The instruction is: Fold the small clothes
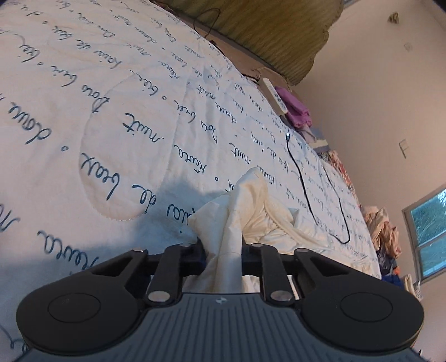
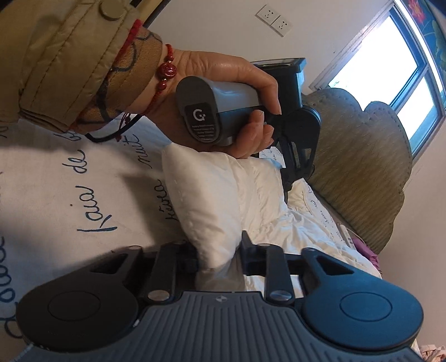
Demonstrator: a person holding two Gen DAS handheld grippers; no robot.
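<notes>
A white quilt (image 1: pixel 117 92) printed with blue script covers the bed. On it, past the garment, a black cable (image 1: pixel 315 195) loops, with a white remote (image 1: pixel 274 94) and purple cloth (image 1: pixel 298 107) near the far edge. A green padded headboard (image 1: pixel 264 30) stands behind the bed, and more clothes (image 1: pixel 382 225) are heaped by the window (image 1: pixel 430 231).

Only the right wrist view shows the person: a hand (image 2: pixel 237 92) in a tan sleeve (image 2: pixel 69 55) with a red bracelet (image 2: pixel 167 72), gripping the handle of the left gripper (image 2: pixel 290 183), which reaches down onto the cloth. Wall sockets (image 2: pixel 274 19) show there too. The cable and the clothes heap show only in the left wrist view.

The white garment (image 1: pixel 251 211) lies crumpled on the quilt. The left gripper (image 1: pixel 223 247) has its fingers narrow, pinching a raised fold of it. The right gripper (image 2: pixel 220 250) likewise has its fingers narrow, clamped on a thick puffed corner of the garment (image 2: pixel 211 195).
</notes>
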